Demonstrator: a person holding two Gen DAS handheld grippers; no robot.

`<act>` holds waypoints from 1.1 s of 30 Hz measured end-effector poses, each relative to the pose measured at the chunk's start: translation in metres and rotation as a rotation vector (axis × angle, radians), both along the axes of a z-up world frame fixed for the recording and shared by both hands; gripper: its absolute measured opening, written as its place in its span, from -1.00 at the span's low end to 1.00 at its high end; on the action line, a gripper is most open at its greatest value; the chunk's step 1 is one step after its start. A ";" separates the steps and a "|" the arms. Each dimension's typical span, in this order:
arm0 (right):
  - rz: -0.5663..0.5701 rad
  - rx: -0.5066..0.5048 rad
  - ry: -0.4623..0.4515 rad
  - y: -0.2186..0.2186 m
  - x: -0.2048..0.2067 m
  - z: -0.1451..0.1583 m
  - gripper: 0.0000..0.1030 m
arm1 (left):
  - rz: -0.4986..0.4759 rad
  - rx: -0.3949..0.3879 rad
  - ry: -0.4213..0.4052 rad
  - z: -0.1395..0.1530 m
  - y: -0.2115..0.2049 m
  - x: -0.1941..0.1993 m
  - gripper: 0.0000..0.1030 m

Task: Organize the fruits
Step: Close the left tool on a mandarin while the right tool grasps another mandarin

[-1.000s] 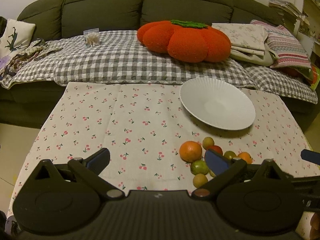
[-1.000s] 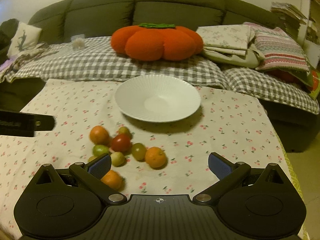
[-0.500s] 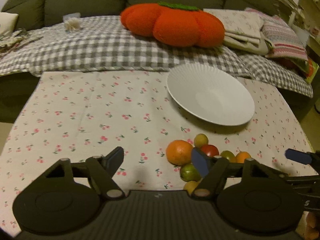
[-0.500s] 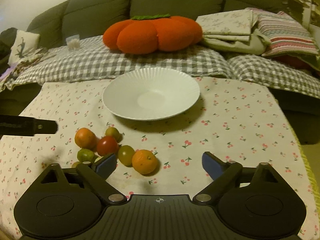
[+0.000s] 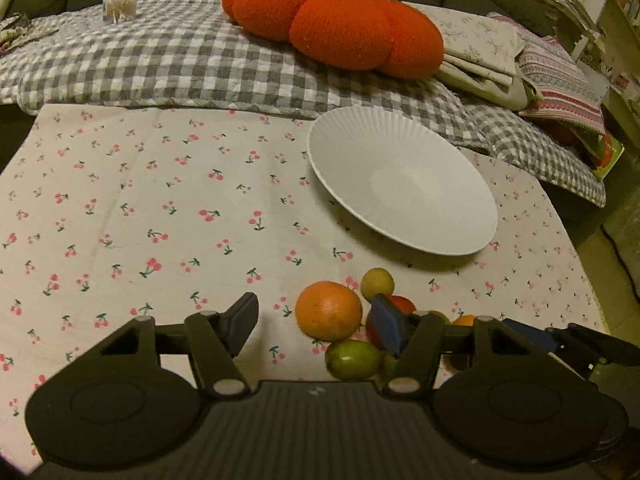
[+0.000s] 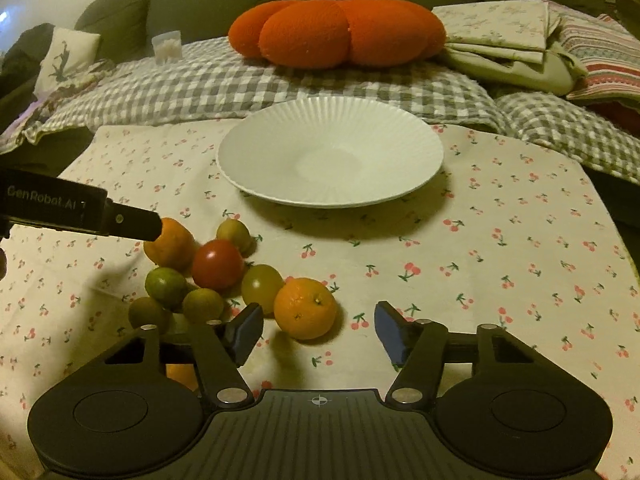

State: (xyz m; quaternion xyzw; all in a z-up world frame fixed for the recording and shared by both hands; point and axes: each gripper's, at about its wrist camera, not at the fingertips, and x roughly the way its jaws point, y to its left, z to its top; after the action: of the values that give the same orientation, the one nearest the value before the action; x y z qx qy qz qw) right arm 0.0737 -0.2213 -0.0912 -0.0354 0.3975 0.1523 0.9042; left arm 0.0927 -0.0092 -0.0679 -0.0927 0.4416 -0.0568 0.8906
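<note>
Your left claw (image 5: 316, 322) has just been closing and stands released around a big orange (image 5: 329, 310), pads not yet on it. Your right claw (image 6: 320, 326), also just closing, stands released around another orange (image 6: 305, 307). The white plate (image 6: 256, 152) lies empty beyond both claws.

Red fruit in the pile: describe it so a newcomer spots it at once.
Find the white plate on the cherry-print tablecloth; the fruit cluster lies in front of it, to the left in the right wrist view. The red fruit sits mid-cluster, the only red one among orange and green neighbours.
</note>
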 end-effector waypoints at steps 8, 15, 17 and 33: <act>0.032 0.003 0.014 0.002 0.005 -0.006 -0.24 | -0.011 -0.039 0.027 -0.011 -0.003 0.011 0.05; 0.054 -0.002 0.011 0.003 0.004 -0.006 -0.31 | -0.031 -0.068 0.040 -0.016 -0.005 0.013 -0.03; 0.058 -0.004 0.011 0.003 0.005 -0.007 -0.31 | -0.036 -0.076 0.039 -0.017 -0.005 0.013 -0.13; 0.070 0.010 -0.022 -0.005 0.008 0.009 -0.37 | -0.038 -0.112 -0.054 0.007 -0.001 0.020 -0.29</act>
State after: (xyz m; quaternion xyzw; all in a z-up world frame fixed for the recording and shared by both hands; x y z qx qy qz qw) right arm 0.0816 -0.2266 -0.0820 -0.0465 0.3855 0.1853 0.9027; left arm 0.1132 -0.0105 -0.0606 -0.1326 0.4152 -0.1007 0.8944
